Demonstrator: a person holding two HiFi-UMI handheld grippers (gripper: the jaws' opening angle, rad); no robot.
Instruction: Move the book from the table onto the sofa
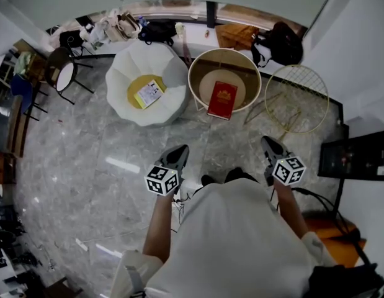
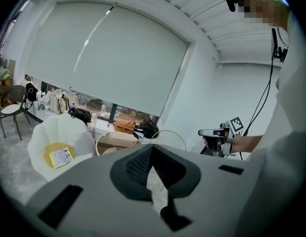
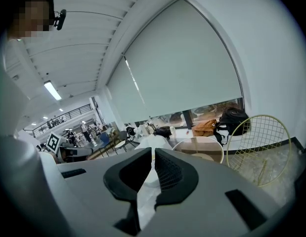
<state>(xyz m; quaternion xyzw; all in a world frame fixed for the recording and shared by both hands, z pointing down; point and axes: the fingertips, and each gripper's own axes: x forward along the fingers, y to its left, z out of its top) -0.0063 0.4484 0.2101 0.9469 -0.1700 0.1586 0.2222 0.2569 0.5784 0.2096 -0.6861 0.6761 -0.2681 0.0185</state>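
Observation:
A red book (image 1: 222, 100) lies flat on the round cream-rimmed table (image 1: 193, 79). Left of the table stands the white shell-shaped sofa (image 1: 170, 113), with a yellow cushion (image 1: 137, 85) and a pale booklet (image 1: 148, 94) on its seat. Both grippers hang over the floor, short of the table and apart from the book. My left gripper (image 1: 181, 149) is shut and empty, as is my right gripper (image 1: 268, 143). In the left gripper view the shut left gripper (image 2: 152, 149) points between the sofa (image 2: 68, 130) and the table (image 2: 106, 136). The book does not show in either gripper view.
A round yellow wire frame (image 1: 297, 98) stands right of the table. Bags and a dark backpack (image 1: 280, 42) line the window wall behind. A black chair (image 1: 61, 73) stands far left. Grey marble floor (image 1: 86, 166) lies all around me, with a cable at my right.

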